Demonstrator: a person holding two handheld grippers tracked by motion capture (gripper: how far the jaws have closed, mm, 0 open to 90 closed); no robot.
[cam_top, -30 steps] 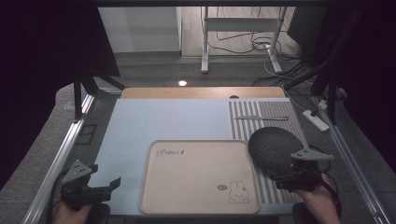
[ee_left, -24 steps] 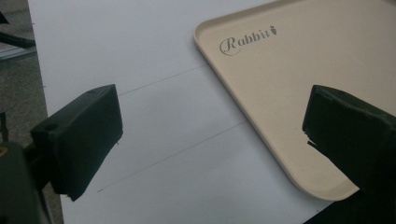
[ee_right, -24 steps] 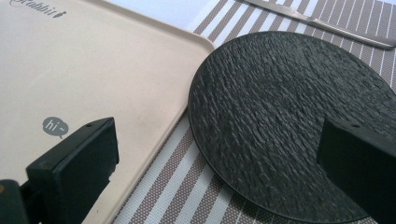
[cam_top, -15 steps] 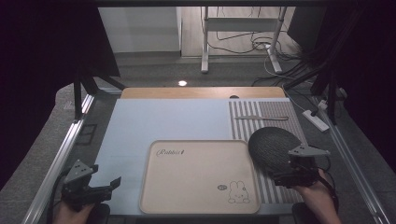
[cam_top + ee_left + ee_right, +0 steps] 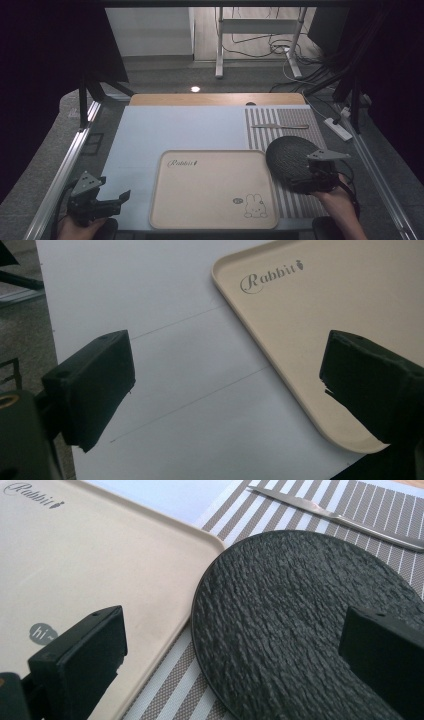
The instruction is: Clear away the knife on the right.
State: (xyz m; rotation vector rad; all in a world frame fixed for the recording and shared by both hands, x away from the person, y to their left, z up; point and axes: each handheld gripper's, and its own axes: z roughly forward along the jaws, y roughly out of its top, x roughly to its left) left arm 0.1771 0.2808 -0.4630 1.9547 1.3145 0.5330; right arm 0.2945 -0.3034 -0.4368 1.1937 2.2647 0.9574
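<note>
A beige tray (image 5: 210, 187) printed with "Rabbit" and a small bunny lies at the table's front centre. To its right, a black, rough-textured round plate (image 5: 287, 157) rests on a grey striped placemat (image 5: 280, 117), its left edge reaching the tray's rim. My right gripper (image 5: 309, 177) hovers open over the plate's near right part; in the right gripper view its gripper (image 5: 235, 650) spans the plate (image 5: 300, 625), one jaw above the tray (image 5: 90, 565). My left gripper (image 5: 117, 201) stands open at the front left, with the pale mat (image 5: 165, 365) and the tray's corner (image 5: 320, 315) between its jaws.
A table knife (image 5: 280, 126) lies across the far part of the striped placemat, also seen in the right gripper view as a knife (image 5: 340, 517). A light blue mat (image 5: 175, 130) covers the table's left and middle. Metal rails (image 5: 65, 165) run along both table sides.
My right gripper has crept a little forward and left over the black plate. The left gripper, tray, plate and knife have stayed put.
</note>
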